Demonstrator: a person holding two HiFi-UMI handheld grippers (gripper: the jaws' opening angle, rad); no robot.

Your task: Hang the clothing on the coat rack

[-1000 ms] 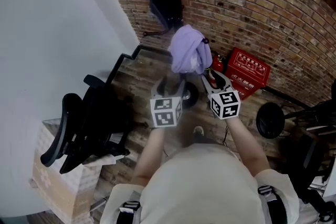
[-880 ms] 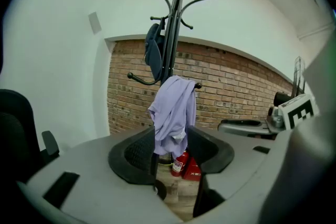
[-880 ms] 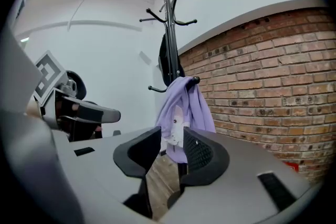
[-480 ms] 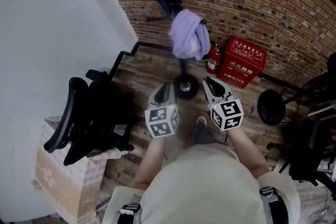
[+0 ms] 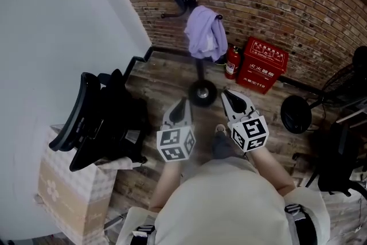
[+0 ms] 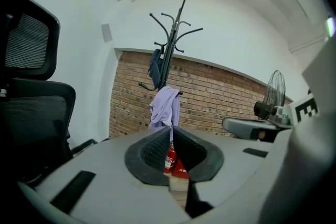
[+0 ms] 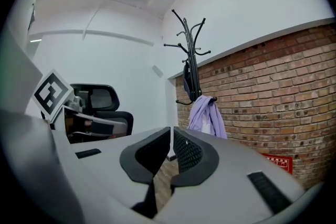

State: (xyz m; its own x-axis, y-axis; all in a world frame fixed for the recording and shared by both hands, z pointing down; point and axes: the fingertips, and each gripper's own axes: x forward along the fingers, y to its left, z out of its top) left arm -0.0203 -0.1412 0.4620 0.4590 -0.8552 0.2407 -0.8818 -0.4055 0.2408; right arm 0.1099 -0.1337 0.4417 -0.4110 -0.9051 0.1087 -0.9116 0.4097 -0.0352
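purple shirt (image 5: 203, 37) already up on coat rack (image 5: 202, 93) | left hand-held gripper (image 5: 183, 102) pinched together, empty | right hand-held gripper (image 5: 227, 94) closing, nothing in it

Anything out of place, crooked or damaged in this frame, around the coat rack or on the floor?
Only a small thing: the lavender garment hangs in a bunched clump from one lower arm of the coat rack, its folds drooping unevenly rather than spread out. Nothing looks spilled, toppled or damaged.

Red brick wall (image 5: 275, 3), white wall (image 5: 57, 20), wood-plank floor (image 5: 155, 83), black office chair (image 5: 97, 123).
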